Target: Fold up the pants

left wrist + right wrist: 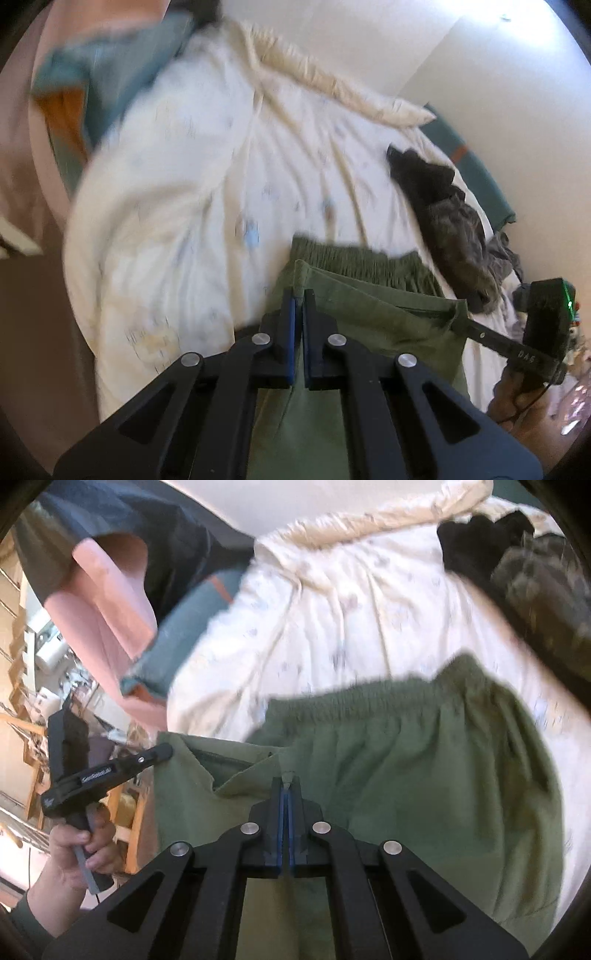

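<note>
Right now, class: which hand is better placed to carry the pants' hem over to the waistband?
Neither clearly: left gripper and right gripper each pinch the green pants hem, so both should probably move together.

Bed (177, 229) under rumpled white printed sheet. On it: green pants (424, 760), dark clothes heap (447, 229) near far edge, teal blanket (476, 162) along wall side.

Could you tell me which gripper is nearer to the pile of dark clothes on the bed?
Right. The right gripper grips the green pants on the side next to the dark clothes; the left gripper grips their other corner, farther away.
</note>
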`<state>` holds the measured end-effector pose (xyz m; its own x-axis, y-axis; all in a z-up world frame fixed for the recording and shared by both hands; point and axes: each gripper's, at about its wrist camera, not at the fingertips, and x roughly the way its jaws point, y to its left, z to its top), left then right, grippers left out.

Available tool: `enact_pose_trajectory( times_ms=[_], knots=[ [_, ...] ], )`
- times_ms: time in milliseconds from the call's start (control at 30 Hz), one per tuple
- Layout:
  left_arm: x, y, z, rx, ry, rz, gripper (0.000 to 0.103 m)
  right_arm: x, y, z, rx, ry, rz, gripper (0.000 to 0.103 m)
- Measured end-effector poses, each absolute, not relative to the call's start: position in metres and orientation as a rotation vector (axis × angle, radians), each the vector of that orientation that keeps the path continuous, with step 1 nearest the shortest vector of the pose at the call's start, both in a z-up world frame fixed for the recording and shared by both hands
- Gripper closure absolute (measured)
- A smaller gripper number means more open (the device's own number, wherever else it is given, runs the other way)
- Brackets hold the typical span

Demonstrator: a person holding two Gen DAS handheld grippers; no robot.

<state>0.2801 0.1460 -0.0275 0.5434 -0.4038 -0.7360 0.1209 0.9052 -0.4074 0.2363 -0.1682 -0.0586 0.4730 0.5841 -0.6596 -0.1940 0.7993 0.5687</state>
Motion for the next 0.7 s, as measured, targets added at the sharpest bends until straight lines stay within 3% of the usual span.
enact_pose_trajectory(
  times_ms=[200, 333, 533, 567, 600, 633, 667, 700],
  knots=[
    [0.344, 0.117, -0.049, -0.145, 1.009, -0.264, 0.102, 0.301, -0.165, -0.061, 0.355, 0.982, 0.403, 0.103],
    [0.384, 0.102, -0.105, -0.077, 1.112, -0.230, 0.102, 0.343, -0.170, -0.106, 0.344, 1.081, 0.323, 0.103],
    [0.397, 0.095, -0.134, -0.036, 1.152, -0.205, 0.097, 0.358, -0.165, -0.157, 0.285, 1.179, 0.260, 0.100],
    [0.397, 0.099, -0.133, -0.073, 1.174, -0.197, 0.092, 0.358, -0.167, -0.160, 0.307, 1.194, 0.260, 0.099],
    [0.397, 0.104, -0.132, -0.104, 1.198, -0.179, 0.070, 0.358, -0.170, -0.160, 0.335, 1.201, 0.265, 0.097],
    [0.394, 0.110, -0.130, -0.142, 1.215, -0.164, 0.057, 0.357, -0.172, -0.158, 0.351, 1.201, 0.273, 0.095],
    [0.389, 0.116, -0.124, -0.170, 1.207, -0.156, 0.040, 0.354, -0.175, -0.153, 0.356, 1.199, 0.281, 0.084],
    [0.381, 0.121, -0.116, -0.172, 1.185, -0.148, 0.036, 0.350, -0.178, -0.146, 0.358, 1.194, 0.286, 0.070]
  ],
)
